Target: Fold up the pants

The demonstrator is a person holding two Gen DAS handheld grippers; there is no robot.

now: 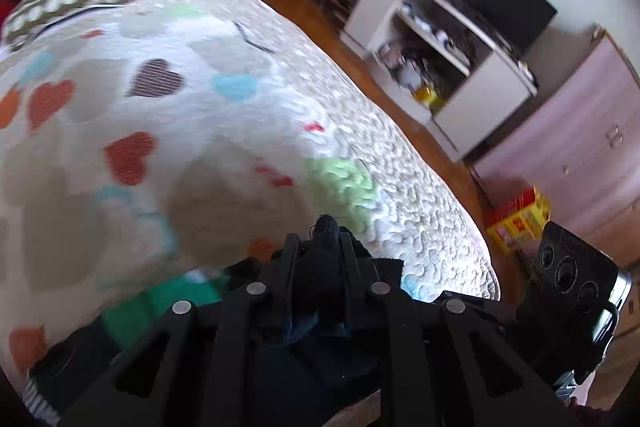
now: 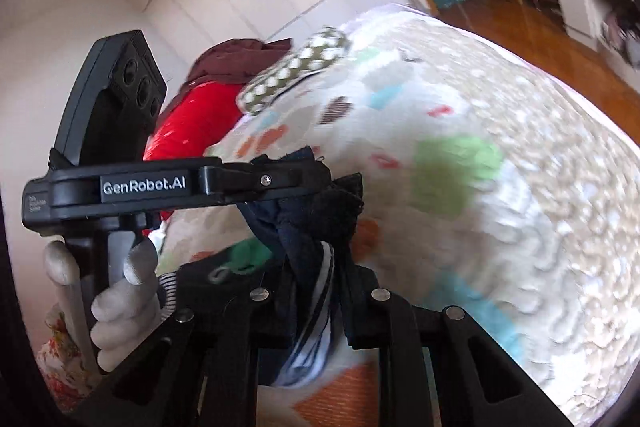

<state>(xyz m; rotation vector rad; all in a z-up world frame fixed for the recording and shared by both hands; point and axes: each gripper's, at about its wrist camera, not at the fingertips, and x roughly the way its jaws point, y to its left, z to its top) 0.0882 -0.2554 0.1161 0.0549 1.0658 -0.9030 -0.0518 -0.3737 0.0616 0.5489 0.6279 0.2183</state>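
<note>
We have the dark navy pants [image 2: 320,227] pinched in both tools and lifted off the quilted heart-pattern bedspread [image 1: 168,115]; the left gripper [image 1: 318,251] is clamped on a bunched tip of the dark cloth, which pokes out between its fingers; the right gripper [image 2: 316,267] is clamped on a thicker gather, where a white-striped band shows among the navy folds. In the right wrist view the left tool sits just beside ours, its fingers meeting the same wad of fabric, and a pale-gloved hand [image 2: 120,291] grips its handle; the two holds are close together, so the garment seems gathered rather than stretched.

We judge this to be the carrying part of a fold, with the cloth held above the bed; how far along the folding is, we cannot tell, since most of the pants hang below both cameras. The next move likely calls for drawing the two grips apart to flatten the edge, then lowering it evenly onto the bedspread; both views are blurred.
</note>
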